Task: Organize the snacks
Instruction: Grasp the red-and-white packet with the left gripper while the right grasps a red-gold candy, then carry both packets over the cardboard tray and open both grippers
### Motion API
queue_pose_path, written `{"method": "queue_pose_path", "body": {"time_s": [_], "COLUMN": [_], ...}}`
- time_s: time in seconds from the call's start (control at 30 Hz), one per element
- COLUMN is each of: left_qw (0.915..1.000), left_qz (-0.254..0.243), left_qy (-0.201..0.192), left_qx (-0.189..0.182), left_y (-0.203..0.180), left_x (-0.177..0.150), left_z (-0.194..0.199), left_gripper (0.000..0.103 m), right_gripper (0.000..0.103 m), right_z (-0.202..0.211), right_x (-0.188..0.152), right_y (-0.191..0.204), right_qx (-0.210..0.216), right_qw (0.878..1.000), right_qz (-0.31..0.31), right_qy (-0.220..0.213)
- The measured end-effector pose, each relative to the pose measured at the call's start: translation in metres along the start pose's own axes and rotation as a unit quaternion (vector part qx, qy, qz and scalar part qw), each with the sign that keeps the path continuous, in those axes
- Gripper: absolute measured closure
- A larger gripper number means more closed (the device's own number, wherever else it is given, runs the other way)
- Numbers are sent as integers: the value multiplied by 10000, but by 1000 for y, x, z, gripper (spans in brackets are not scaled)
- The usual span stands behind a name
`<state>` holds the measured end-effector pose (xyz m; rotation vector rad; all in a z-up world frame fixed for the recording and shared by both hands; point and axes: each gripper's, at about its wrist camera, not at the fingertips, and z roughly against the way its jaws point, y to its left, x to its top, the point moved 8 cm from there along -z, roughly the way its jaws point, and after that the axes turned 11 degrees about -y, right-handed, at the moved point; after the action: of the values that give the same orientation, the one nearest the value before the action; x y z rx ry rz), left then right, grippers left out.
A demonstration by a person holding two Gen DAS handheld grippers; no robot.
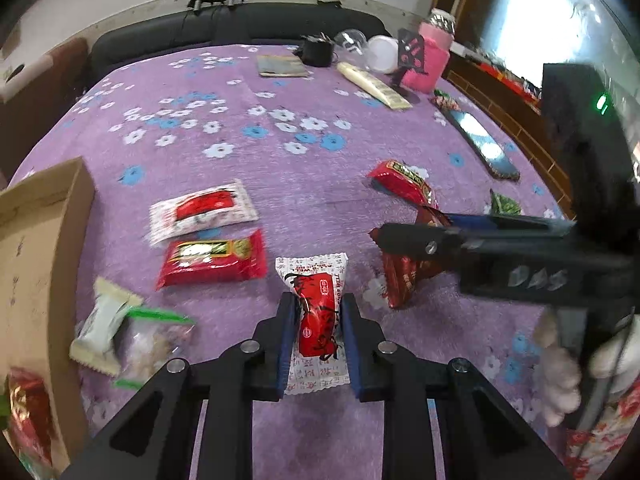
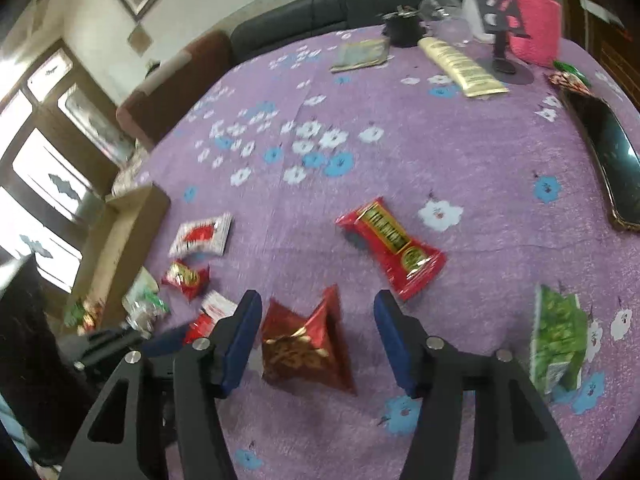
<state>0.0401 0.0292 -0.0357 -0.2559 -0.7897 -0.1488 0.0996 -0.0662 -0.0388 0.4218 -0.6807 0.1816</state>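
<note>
My left gripper is shut on a red and white snack packet over the purple flowered cloth. My right gripper is open, its fingers on either side of a dark red foil pouch that lies on the cloth; the pouch also shows in the left wrist view. A cardboard box stands at the left with red packets inside. Loose snacks lie around: a red bar packet, a green packet, a white and red packet, a red packet.
A white wafer packet and a clear bag lie by the box. At the far edge stand a pink holder, a cream tube, a black cup and a booklet. A black phone lies at the right.
</note>
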Motion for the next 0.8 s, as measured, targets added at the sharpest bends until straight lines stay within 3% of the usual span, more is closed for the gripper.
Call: {"method": "queue_pose_path", "body": {"time_s": [0.23, 0.3, 0.43, 0.63, 0.8], "left_qw": [9985, 9977, 9936, 9844, 9754], "left_qz": [337, 411, 710, 1122, 1498], "left_qy": [-421, -540, -882, -1281, -1430], "left_qx": [-78, -73, -11, 441, 759], "left_y": [20, 28, 56, 124, 174], "left_x": [-1, -1, 0, -3, -15], "left_z": [50, 63, 99, 145, 167], "left_gripper": [81, 81, 80, 80, 80], "right_gripper": [43, 58, 65, 65, 64], "right_z": [-2, -1, 8, 36, 52], "right_x": [-10, -12, -13, -7, -2], "right_y": [13, 14, 21, 34, 86], "right_qx": [-541, -704, -893, -705, -184], "right_qw": [9950, 9926, 9889, 9931, 9934], "right_qz": [832, 975, 1185, 740, 830], "right_qy": [133, 153, -49, -568, -773]}}
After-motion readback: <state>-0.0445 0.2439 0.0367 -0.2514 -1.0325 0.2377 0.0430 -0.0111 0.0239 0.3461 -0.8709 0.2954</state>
